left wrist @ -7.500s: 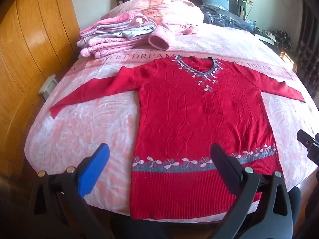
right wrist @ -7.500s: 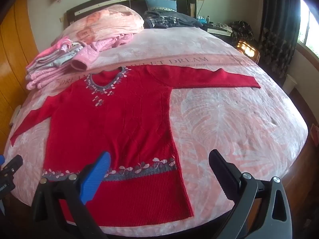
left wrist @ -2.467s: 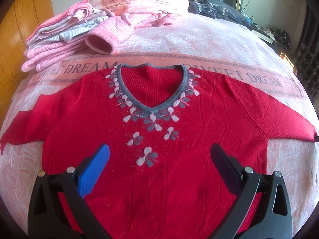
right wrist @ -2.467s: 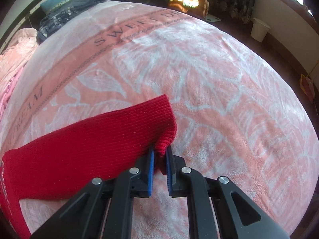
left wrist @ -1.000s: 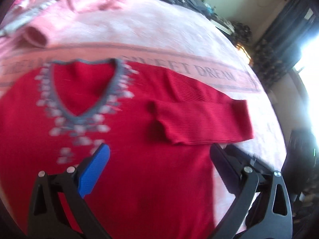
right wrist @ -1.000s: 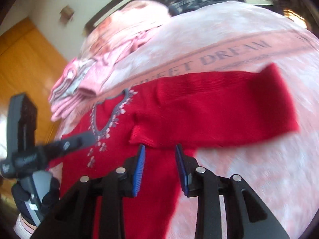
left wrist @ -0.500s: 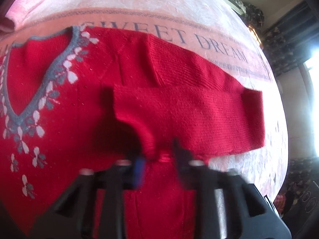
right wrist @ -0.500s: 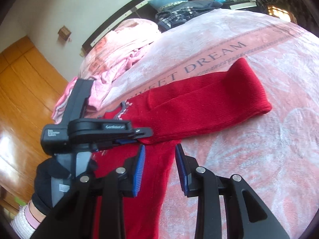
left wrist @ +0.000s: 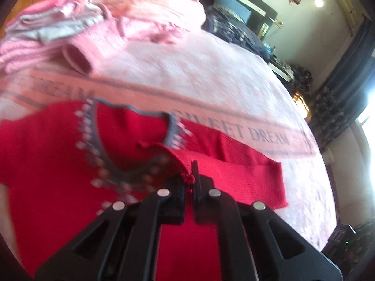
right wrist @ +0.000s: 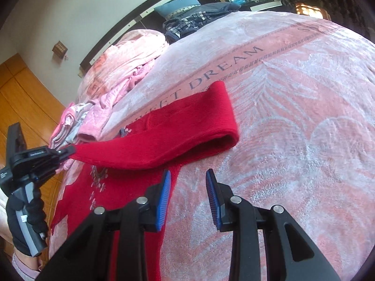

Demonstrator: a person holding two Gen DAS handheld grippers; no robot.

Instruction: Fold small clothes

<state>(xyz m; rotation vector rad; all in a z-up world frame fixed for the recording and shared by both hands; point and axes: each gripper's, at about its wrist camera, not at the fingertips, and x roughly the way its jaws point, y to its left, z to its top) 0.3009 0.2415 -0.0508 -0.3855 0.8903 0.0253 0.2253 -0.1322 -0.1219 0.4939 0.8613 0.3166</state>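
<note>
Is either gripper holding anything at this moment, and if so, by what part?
The left gripper is shut on the red sweater, pinching the cuff end of its folded-over sleeve. The right gripper is open, holding nothing.

1. The place is a bedroom in a home: a wide bed (right wrist: pixel 304 121) fills both views, covered by a pink plush blanket printed with leaf shapes and the words "SWEET DREAM".
2. A dark headboard (right wrist: pixel 150 11) with a pale strip runs along the head edge of the bed, against a plain light wall.
3. A blue pillow (right wrist: pixel 175 5) and a heap of dark checked clothing (right wrist: pixel 187 23) lie at the head edge.
4. A folded pink quilt (right wrist: pixel 131 53) and a stack of pink and grey garments (left wrist: pixel 46 30) sit near the head-left corner.
5. Wooden wardrobe panels (right wrist: pixel 21 93) stand beside the bed's left edge.
6. Dark patterned curtains (left wrist: pixel 332 117) hang beside a bright window in the left wrist view.
</note>
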